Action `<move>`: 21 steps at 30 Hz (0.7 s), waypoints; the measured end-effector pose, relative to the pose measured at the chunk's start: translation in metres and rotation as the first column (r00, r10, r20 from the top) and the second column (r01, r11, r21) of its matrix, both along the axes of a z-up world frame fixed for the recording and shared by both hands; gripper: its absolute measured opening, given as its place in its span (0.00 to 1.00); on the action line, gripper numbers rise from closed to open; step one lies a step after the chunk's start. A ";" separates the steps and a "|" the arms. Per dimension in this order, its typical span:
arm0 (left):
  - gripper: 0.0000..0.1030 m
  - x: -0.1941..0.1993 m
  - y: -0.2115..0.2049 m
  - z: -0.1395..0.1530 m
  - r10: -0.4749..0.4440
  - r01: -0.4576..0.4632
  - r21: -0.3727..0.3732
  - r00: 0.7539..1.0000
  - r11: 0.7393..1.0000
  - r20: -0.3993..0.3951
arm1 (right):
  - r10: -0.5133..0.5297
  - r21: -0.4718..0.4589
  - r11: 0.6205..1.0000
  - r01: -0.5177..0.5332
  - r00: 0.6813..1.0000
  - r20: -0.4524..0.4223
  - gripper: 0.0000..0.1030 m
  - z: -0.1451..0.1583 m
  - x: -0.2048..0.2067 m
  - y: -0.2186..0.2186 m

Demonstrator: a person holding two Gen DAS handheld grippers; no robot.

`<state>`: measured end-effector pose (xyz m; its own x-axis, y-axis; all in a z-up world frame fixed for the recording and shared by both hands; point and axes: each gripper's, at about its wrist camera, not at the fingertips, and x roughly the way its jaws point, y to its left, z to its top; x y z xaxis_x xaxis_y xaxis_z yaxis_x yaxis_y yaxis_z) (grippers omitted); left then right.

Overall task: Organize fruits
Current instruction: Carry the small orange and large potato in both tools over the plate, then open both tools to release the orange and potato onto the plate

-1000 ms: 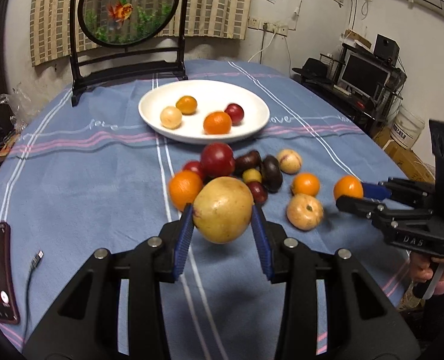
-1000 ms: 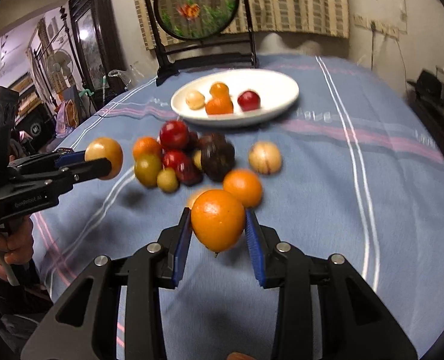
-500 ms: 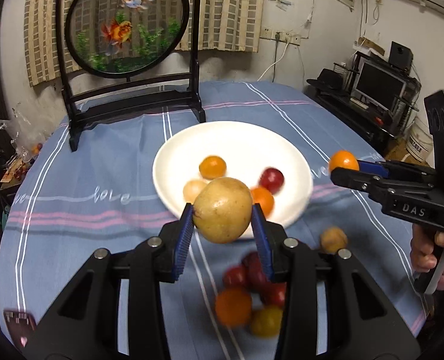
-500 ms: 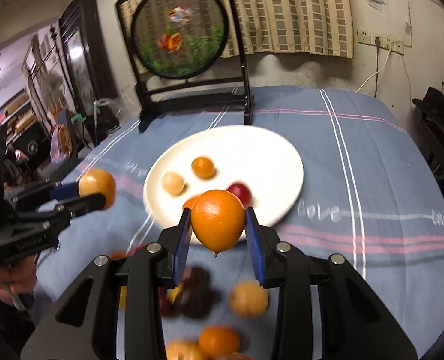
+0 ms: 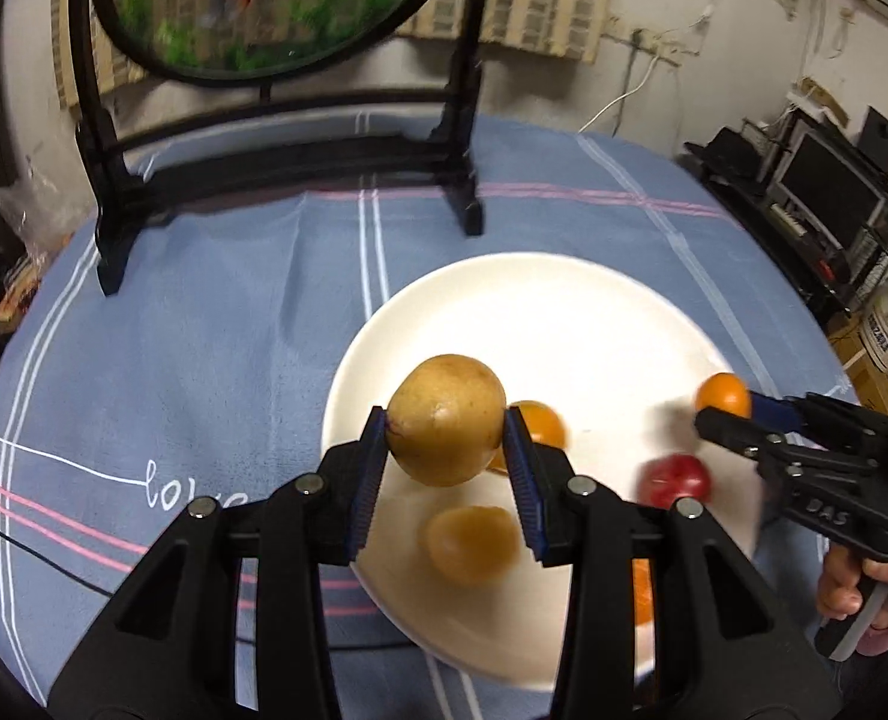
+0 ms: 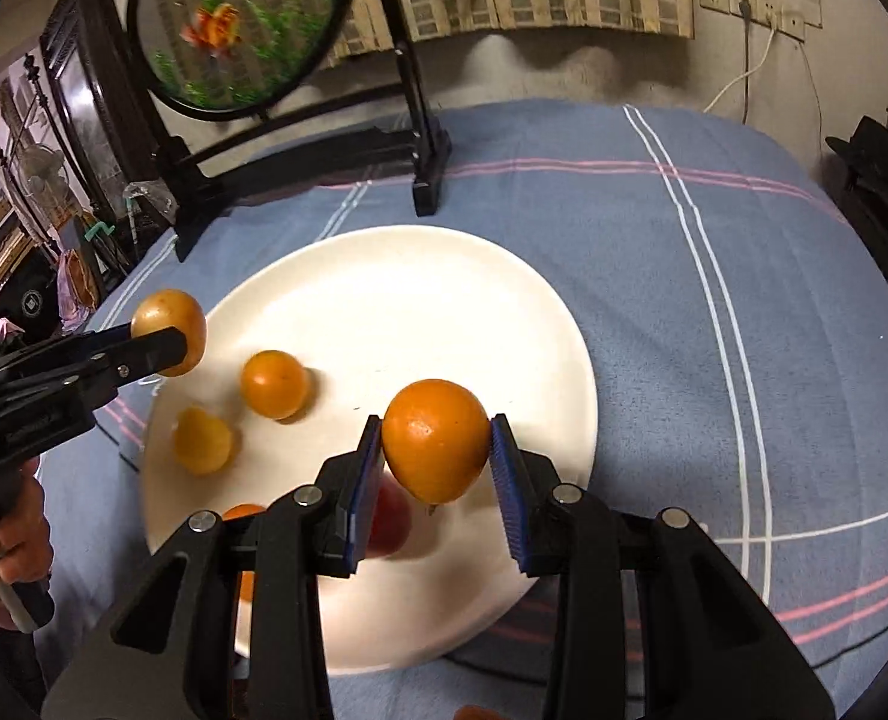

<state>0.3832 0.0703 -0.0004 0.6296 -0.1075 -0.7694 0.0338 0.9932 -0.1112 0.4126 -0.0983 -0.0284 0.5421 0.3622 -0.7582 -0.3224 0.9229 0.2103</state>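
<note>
Now, yellow pear [image 5: 447,420] pinched between left fingers [image 5: 372,468], orange [image 6: 435,447] between right fingers [image 6: 507,480], above plate [image 5: 564,300].

A yellow-brown pear [image 5: 447,420] and an orange [image 6: 435,447] hang clamped above the white plate [image 6: 444,276], which holds four small fruits.

At the far side of the blue striped tablecloth [image 5: 216,324] I see a black stand [image 5: 300,138] holding a round goldfish screen [image 6: 240,30]. Far right, a monitor [image 5: 831,183] sits on a cluttered rack. A white cable [image 6: 750,60] runs up to a wall socket [image 6: 744,3].
</note>
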 end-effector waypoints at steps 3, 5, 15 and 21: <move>0.38 0.008 0.007 -0.013 0.008 -0.009 -0.034 0.999 0.999 -0.041 | 0.004 0.002 1.000 -0.004 1.000 -0.017 0.35 -0.005 0.006 0.001; 0.39 0.012 0.008 -0.020 0.005 -0.007 -0.033 0.998 0.999 -0.064 | 0.009 0.000 1.000 -0.009 1.000 -0.024 0.36 -0.006 0.008 0.003; 0.77 -0.019 0.005 0.009 0.048 -0.050 0.061 0.998 0.997 0.036 | 0.036 0.009 0.999 -0.037 0.998 0.045 0.54 0.023 -0.027 -0.006; 0.91 -0.100 -0.010 0.039 -0.005 -0.006 0.096 0.993 0.995 0.116 | 0.107 0.016 0.994 -0.109 0.988 0.109 0.54 0.045 -0.115 -0.022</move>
<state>0.2828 0.0607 0.0388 0.7155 -0.0360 -0.6977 0.0403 0.9991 -0.0102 0.2976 -0.1206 0.0168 0.5773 0.4388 -0.6886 -0.4420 0.8770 0.1884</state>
